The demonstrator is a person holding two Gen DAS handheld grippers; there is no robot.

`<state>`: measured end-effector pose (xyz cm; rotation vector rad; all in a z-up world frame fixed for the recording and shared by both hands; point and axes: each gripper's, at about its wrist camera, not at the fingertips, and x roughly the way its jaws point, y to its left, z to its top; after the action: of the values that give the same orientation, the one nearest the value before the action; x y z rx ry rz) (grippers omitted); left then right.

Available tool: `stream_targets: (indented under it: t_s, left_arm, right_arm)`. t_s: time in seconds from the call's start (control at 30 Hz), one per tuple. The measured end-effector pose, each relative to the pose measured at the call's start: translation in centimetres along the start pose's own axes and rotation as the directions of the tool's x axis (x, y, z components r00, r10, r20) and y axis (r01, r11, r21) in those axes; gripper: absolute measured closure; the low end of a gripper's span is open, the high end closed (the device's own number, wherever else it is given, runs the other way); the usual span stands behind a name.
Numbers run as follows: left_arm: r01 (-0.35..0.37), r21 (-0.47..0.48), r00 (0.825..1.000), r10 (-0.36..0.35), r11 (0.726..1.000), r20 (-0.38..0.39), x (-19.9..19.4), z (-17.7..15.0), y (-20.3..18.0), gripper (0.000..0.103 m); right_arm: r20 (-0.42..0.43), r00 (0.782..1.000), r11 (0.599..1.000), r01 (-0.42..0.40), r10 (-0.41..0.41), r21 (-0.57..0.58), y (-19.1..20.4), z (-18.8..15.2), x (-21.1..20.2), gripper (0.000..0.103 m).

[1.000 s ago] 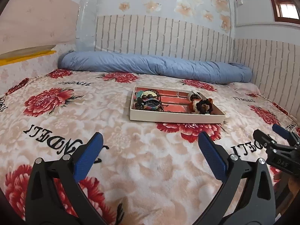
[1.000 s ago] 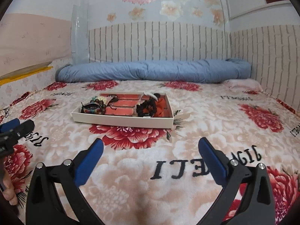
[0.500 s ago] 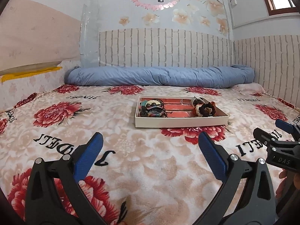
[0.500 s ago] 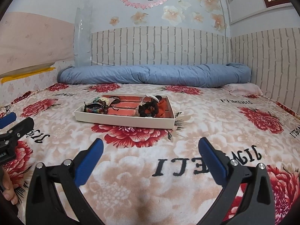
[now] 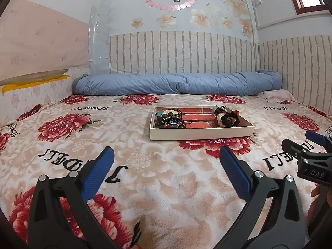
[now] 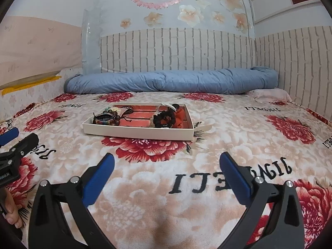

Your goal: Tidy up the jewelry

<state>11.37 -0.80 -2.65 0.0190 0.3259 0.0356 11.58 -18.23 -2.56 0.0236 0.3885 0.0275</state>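
Note:
A shallow white tray (image 5: pixel 201 133) with a red lining lies on the flowered blanket, also in the right wrist view (image 6: pixel 137 132). A dark hair claw and beaded bracelets (image 5: pixel 169 120) are heaped at its left end, and a black and orange scrunchie (image 5: pixel 229 120) lies at its right end. In the right wrist view the beads (image 6: pixel 108 118) and scrunchie (image 6: pixel 166 119) show the same way. My left gripper (image 5: pixel 166 161) is open and empty, well short of the tray. My right gripper (image 6: pixel 166 164) is open and empty, also short of it.
A rolled blue quilt (image 5: pixel 176 84) lies along the brick-pattern wall behind the tray. A pink pillow (image 5: pixel 278 94) sits at the far right. The right gripper shows at the right edge of the left wrist view (image 5: pixel 307 151), and the left gripper at the left edge of the right wrist view (image 6: pixel 16 145).
Both cameras have tilted up and dropped lower toward the blanket, so more wall shows. Both grippers stay open and empty. The tray has not moved.

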Motion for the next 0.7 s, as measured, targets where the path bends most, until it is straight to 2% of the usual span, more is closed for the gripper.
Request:
stream_targets:
  t_s: [0.7]
  left_arm:
    - [0.0,0.002,1.0,0.0,1.0,-0.005,0.07,-0.05,-0.24,0.005]
  right_arm:
    - [0.017,1.0,1.0,0.007,-0.006,-0.007,0.14,-0.26,-0.22,0.004]
